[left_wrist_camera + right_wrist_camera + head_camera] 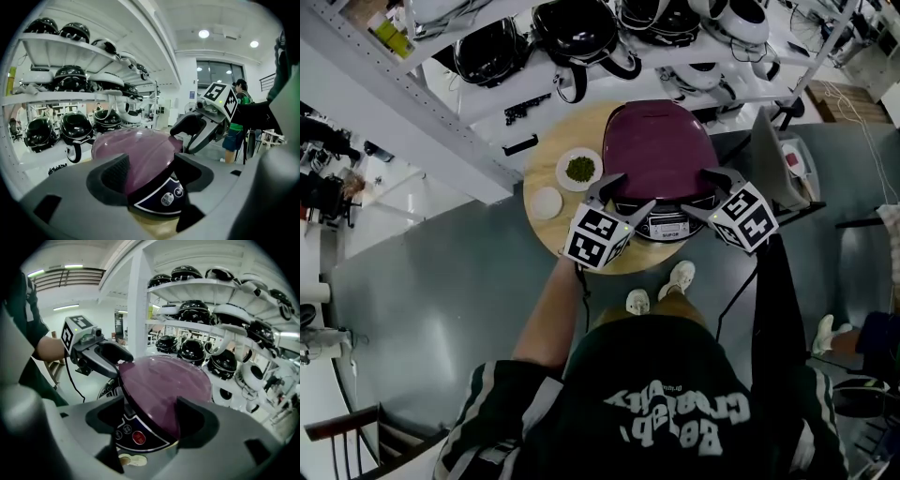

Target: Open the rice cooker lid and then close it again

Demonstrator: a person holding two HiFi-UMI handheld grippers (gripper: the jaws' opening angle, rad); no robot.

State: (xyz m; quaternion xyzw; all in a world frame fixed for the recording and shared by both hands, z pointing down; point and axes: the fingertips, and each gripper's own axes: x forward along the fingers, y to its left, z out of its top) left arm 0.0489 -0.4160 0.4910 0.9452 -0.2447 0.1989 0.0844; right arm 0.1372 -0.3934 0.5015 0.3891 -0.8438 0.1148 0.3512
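Nearby, one dish (563, 175) holds green bits (580, 169) beside the shut rice cooker (661, 155).

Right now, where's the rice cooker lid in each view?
Head view: lid upper centre, purple, closed.
Left gripper view: lid centre, purple dome.
Right gripper view: lid centre, slightly right.
Shared landmark: control panel under the lid's front edge, in all three views.
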